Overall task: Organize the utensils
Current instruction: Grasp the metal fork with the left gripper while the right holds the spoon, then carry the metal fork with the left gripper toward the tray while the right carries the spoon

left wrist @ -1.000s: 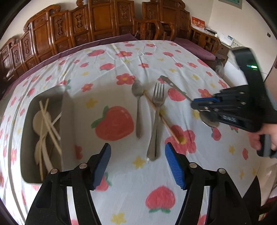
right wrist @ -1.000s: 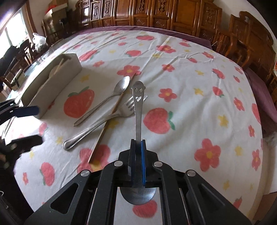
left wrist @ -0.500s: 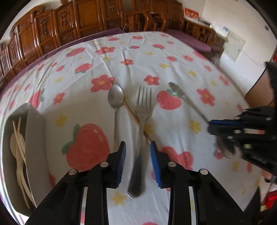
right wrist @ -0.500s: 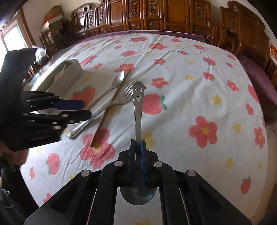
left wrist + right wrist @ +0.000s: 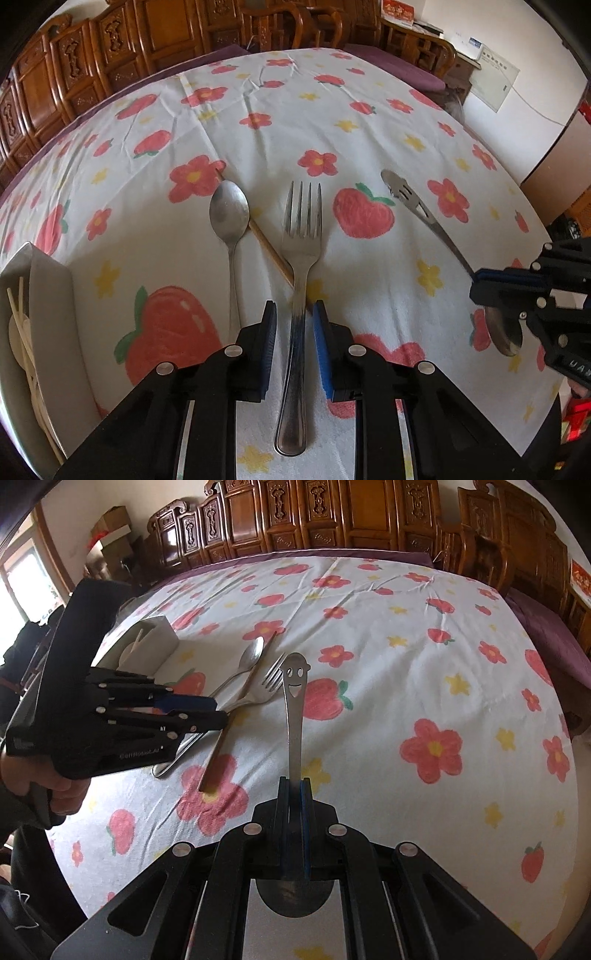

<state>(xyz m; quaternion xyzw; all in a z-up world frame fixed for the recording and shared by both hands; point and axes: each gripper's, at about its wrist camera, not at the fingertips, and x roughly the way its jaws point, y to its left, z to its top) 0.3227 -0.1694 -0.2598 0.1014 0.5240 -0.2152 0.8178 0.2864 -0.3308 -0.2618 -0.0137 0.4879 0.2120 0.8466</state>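
A steel fork [image 5: 301, 236] lies flat on the flowered tablecloth, crossing a wooden chopstick [image 5: 271, 254], with a plain spoon [image 5: 229, 214] to its left. My left gripper [image 5: 294, 314] straddles the fork's handle with narrow jaws; a gap still shows beside the left pad, and the fork rests on the cloth. My right gripper [image 5: 294, 786] is shut on a spoon with a smiley-face handle [image 5: 294, 701], held off the table with its bowl toward the camera. From the right wrist view, the left gripper [image 5: 218, 710] covers the handles of the fork [image 5: 271, 681] and spoon [image 5: 253, 655].
A grey-white open box [image 5: 48, 295] stands at the left edge of the table, holding chopsticks and pale spoons [image 5: 22, 332]. Carved wooden chairs ring the far side of the table. A hand grips the left tool in the right wrist view.
My left gripper came forward and down over the fork, and its jaws narrowed from wide apart to close around the handle. The right gripper kept its hold on the smiley spoon and shifted slightly.
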